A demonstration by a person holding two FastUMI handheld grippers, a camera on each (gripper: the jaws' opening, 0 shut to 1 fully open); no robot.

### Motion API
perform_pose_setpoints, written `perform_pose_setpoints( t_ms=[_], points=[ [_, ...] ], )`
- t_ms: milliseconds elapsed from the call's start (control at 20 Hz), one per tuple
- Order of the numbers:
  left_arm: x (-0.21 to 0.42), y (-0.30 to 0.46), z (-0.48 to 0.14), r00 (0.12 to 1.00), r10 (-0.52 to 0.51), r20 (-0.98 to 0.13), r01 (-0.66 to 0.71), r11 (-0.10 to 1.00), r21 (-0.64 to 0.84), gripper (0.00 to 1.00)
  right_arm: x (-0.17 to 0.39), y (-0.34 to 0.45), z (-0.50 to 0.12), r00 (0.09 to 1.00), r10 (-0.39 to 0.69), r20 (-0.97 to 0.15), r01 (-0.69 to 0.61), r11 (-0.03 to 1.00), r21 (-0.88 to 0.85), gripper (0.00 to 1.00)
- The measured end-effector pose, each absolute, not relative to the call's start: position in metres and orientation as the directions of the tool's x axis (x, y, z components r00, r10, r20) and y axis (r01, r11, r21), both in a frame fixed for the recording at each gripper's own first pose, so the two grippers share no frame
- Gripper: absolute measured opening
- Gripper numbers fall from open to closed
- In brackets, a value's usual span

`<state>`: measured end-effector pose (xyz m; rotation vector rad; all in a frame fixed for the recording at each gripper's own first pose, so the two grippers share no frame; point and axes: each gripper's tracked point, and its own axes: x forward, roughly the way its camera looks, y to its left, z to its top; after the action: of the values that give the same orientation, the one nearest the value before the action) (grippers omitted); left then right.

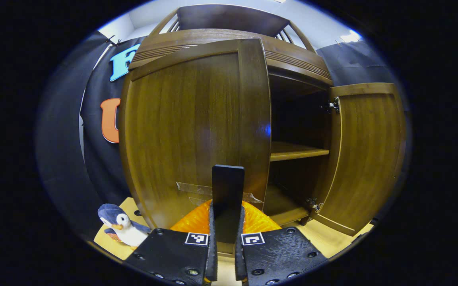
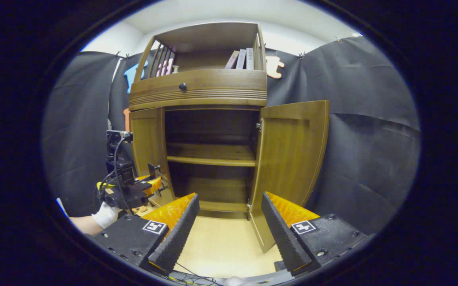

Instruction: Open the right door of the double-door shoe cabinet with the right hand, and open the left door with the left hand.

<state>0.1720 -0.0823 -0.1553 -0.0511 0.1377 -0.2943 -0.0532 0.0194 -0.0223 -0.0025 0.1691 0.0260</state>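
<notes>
Both doors of the shoe cabinet (image 2: 199, 91) are seen open, with one gripper on the left door.

Inside the cabinet a shelf (image 2: 211, 159) is seen, and nothing can be made out on it or on the dark bottom board; in the open top compartment some books (image 2: 241, 58) are leaned. The right door (image 2: 290, 159) is swung wide, and the right gripper (image 2: 229, 222) is held apart from it, before the opening, with its fingers spread and nothing between them. The left door (image 1: 197, 131) is partly swung out, and the left gripper (image 1: 226, 222) is clenched on a dark flat handle (image 1: 228, 186) at the door's lower edge. A toy penguin (image 1: 119, 226) is placed on the floor (image 2: 221, 246) beside this door.
</notes>
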Motion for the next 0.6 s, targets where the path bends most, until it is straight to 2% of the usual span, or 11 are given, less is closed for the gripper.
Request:
perform_pose_setpoints(
  t_ms=[600],
  points=[
    [0.119,-0.025,-0.157,0.968,-0.211,-0.136,0.203,0.977,-0.068,0.16,-0.071,0.036,-0.032,0.981,0.086,-0.172,-0.081,0.996,0.035,0.99]
  ],
)
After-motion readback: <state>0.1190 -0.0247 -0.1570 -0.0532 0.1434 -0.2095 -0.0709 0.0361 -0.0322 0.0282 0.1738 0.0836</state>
